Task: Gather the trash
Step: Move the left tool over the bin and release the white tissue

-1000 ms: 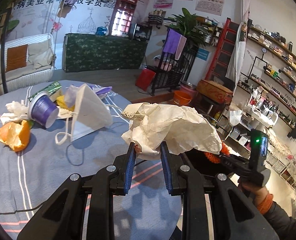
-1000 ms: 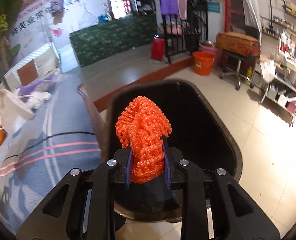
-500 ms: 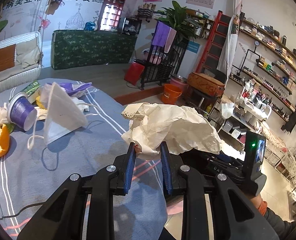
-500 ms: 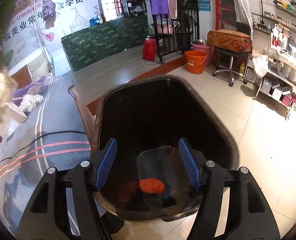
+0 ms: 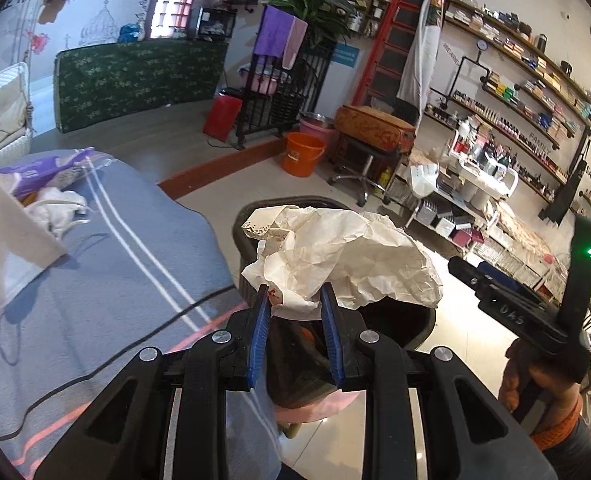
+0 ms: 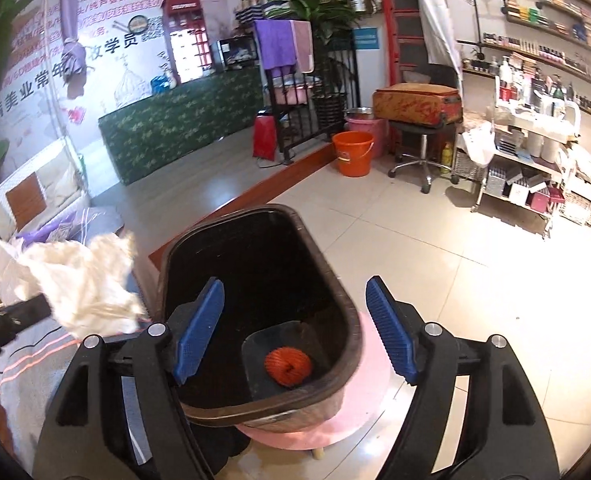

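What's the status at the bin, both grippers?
Left gripper shut on crumpled white paper, above black plastic bin. Right gripper open, empty. Orange foam net lies in bin. Nothing blocking.

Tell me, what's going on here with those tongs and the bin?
A person is clearing trash off a table with a pair of tongs in each hand. The left tongs grip a crumpled paper and hold it over the black bin beside the table. The right tongs hang open above the bin, where an orange net ball lies at the bottom. A face mask and other scraps still lie on the table.
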{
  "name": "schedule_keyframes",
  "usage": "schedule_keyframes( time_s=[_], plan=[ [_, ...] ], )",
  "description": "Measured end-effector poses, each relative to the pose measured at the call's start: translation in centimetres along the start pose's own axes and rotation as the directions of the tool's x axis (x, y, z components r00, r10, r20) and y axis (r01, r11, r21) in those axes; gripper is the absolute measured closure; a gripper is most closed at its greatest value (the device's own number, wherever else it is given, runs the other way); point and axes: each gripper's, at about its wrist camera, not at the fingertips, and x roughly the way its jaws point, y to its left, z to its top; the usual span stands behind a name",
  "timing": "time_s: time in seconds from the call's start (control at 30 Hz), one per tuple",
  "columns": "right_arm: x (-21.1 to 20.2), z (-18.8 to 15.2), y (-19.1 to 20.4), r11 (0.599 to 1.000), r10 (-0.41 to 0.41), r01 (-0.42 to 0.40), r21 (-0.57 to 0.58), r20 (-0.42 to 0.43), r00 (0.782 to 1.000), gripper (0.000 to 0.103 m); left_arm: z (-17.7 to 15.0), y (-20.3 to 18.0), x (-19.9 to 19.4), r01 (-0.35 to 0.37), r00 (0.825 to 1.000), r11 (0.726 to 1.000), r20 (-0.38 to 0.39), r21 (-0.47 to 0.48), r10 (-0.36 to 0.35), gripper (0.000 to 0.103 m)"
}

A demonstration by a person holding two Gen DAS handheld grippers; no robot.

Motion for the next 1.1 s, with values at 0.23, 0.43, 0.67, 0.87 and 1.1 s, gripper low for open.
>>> schedule_keyframes(
  time_s=[0.23, 0.43, 0.67, 0.87, 1.1],
  plan=[
    [-0.3, -0.1, -2.0, 0.998, -0.023, 0.022, 0.057, 0.013, 1.000, 0.030, 0.8, -2.3, 3.8, 0.008, 0.997, 0.998, -0.078, 0.059, -0.003, 0.077],
    [-0.6, 0.3, -3.5, 0.994, -0.055, 0.052, 0.096, 0.024, 0.998, 0.030, 0.4, -3.9, 6.8, 0.003, 0.989, 0.992, -0.147, 0.127, 0.016, 0.076],
    [-0.3, 0.7, -5.0, 0.988, -0.083, 0.080, 0.132, 0.018, 0.996, 0.028, 0.2, -4.2, 7.4, 0.007, 0.987, 0.990, -0.157, 0.144, 0.016, 0.046],
    [-0.1, 0.8, -5.2, 0.985, -0.077, 0.076, 0.154, 0.004, 0.997, 0.027, 0.0, -4.6, 6.9, 0.041, 0.991, 0.989, -0.133, 0.145, -0.022, 0.027],
    [0.2, 0.5, -3.7, 0.990, -0.040, 0.040, 0.138, -0.005, 0.999, 0.024, -0.2, -3.6, 3.3, 0.033, 0.998, 0.994, -0.048, 0.105, -0.028, 0.024]
  ],
)
